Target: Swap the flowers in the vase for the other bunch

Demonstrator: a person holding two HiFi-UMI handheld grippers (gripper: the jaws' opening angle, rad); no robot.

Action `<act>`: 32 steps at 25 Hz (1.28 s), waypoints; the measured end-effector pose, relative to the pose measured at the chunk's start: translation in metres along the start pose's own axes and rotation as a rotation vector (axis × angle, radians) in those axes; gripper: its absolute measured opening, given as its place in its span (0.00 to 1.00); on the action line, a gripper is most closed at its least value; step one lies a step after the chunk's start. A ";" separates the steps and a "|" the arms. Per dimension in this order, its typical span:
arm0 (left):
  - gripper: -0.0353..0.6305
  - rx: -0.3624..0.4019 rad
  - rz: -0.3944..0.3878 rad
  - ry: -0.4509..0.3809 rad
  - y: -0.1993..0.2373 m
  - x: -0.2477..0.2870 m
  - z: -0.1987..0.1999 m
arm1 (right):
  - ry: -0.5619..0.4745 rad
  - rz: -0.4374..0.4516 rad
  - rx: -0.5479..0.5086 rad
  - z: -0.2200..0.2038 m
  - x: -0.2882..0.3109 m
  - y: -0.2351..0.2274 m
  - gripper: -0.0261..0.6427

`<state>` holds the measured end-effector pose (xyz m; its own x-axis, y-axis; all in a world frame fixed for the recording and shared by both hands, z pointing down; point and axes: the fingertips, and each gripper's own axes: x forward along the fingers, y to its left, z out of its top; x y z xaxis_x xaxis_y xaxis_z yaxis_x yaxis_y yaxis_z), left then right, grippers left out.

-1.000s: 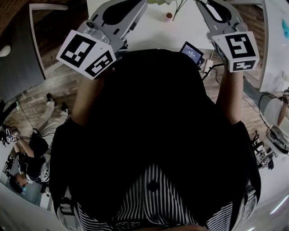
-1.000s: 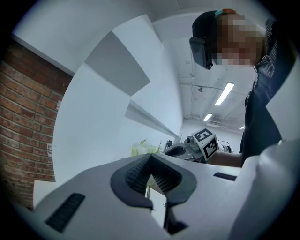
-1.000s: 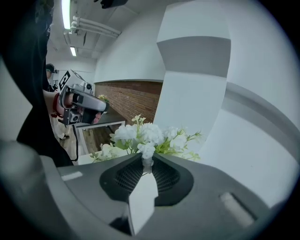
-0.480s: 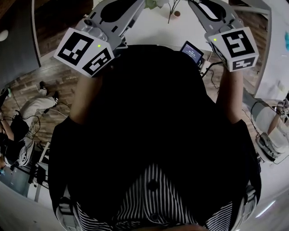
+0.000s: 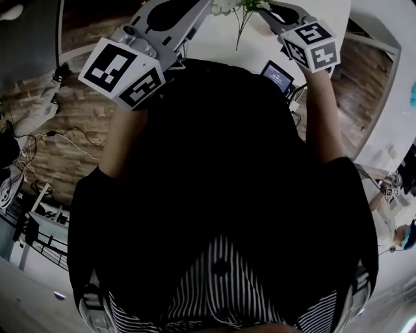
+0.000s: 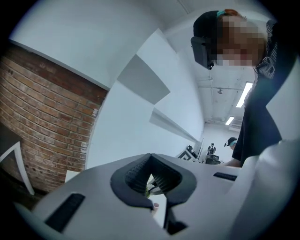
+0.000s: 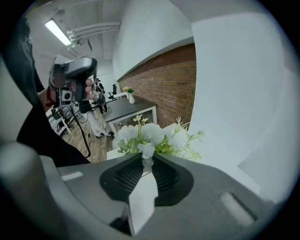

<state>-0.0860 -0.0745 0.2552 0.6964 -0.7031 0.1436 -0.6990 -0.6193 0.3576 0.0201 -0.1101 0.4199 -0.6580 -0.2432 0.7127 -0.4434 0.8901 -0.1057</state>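
Observation:
My right gripper [image 7: 144, 162] is shut on a thin stem of a bunch of white flowers with green leaves [image 7: 152, 136], which spreads just beyond its jaws. In the head view that bunch [image 5: 229, 5] shows at the top edge beside the right gripper [image 5: 263, 12], with its stems [image 5: 241, 29] hanging over the white table [image 5: 214, 45]. My left gripper [image 6: 151, 162] is shut on nothing and points nearly level, toward a white wall. Through the slit under its pads I see a bit of green and a small pinkish thing [image 6: 155, 205]. No vase is clearly visible.
A small device with a lit screen [image 5: 276, 75] lies at the table's near edge, with cables beside it. A dark table with a white frame [image 7: 129, 111] stands further back by a brick wall. Other people are at the edges of the room.
My right gripper has dropped and reached further over the table, its marker cube now smaller and higher in the head view. The flowers and their stems show more. The left gripper has shifted only slightly.

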 end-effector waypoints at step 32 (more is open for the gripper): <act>0.06 -0.085 0.123 0.009 0.067 -0.060 -0.022 | 0.433 0.079 0.245 -0.123 0.177 -0.035 0.24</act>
<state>-0.1707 -0.0662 0.2904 0.6079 -0.7686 0.1993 -0.7633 -0.4965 0.4133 -0.0060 -0.1371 0.6351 -0.4057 0.0495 0.9126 -0.5663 0.7701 -0.2935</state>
